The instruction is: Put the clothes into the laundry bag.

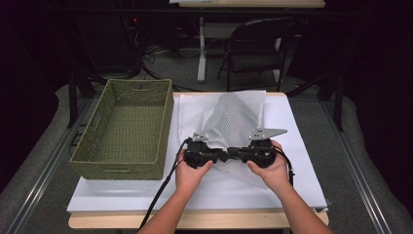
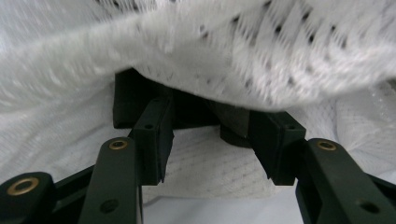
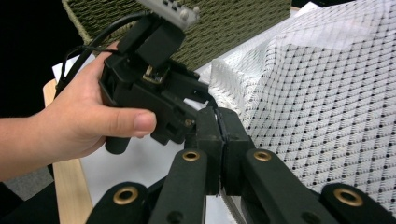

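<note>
We see the white perforated mesh cloth (image 1: 233,119) lying mid-tabletop on a white paper sheet (image 1: 287,126), its near edge bunched where both grippers meet. Left gripper (image 1: 220,155): jaws stand partly apart, a fold of mesh draped over and between them, pads not pressing on it. Right gripper (image 1: 233,153): jaws shut together with a thin edge of the cloth pinched between the pads. Olive-green woven rectangular basket (image 1: 127,127) sits on the left of the white tabletop (image 1: 195,195), its right wall just beside the paper sheet, so room is tight on that side. Open tabletop runs along the near edge in front of the hands and along the right edge past the paper. Far edge of the cloth reaches close to the tabletop's back edge. High view gives us the layout, both hands side by side, the grippers nearly touching. Left gripper view (image 2: 215,140) adds the gap between its pads and mesh beneath. Right gripper view (image 3: 219,140) adds the closed pads, the left hand (image 3: 88,121) around its gripper body, and the basket wall behind.
</note>
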Motion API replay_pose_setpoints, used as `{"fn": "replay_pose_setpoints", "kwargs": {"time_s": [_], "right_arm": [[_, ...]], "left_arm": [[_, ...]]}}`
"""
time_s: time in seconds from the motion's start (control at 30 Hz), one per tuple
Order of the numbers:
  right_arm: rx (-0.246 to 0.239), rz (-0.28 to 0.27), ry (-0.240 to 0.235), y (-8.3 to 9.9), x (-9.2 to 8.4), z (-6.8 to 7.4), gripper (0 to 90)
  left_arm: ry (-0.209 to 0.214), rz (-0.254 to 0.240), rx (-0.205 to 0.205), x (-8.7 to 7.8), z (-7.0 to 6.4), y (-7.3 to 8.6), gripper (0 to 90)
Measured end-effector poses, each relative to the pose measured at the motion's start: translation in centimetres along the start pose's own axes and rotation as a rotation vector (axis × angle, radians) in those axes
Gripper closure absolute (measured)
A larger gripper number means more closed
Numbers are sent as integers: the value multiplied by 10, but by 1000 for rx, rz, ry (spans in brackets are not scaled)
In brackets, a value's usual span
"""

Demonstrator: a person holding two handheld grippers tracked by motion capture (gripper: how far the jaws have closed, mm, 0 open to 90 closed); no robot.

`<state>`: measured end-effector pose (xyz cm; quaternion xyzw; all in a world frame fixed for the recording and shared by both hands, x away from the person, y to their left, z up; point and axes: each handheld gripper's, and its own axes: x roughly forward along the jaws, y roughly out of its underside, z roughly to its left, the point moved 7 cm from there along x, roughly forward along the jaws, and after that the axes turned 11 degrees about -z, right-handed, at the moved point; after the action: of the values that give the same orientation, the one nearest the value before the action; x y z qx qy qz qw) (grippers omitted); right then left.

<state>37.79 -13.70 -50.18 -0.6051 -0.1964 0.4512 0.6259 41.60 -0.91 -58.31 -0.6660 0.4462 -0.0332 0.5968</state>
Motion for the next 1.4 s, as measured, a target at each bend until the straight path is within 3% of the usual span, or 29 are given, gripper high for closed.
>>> {"fn": "replay_pose_setpoints", "kwargs": {"time_s": [0.33,0.43,0.57,0.8,1.0,1.27,1.4], "right_arm": [[-9,-34,69,-8,-10,-17,890],[-20,-37,95,-9,-12,-23,890],[0,-56,112,-11,-16,-31,890],[24,-70,100,-13,-19,-31,891],[13,-74,93,-15,-20,-26,891],[11,-81,96,-17,-23,-27,892],[19,-89,106,-17,-25,-30,892]], "left_arm": [[-20,-2,-16,12,3,4,464],[-21,2,-16,14,4,3,557],[-43,-2,2,16,6,1,694],[-38,-8,20,21,2,-6,849],[-40,-12,27,28,2,-12,864],[-63,-49,-13,40,12,-18,864],[-70,-44,-2,38,12,-18,820]]}}
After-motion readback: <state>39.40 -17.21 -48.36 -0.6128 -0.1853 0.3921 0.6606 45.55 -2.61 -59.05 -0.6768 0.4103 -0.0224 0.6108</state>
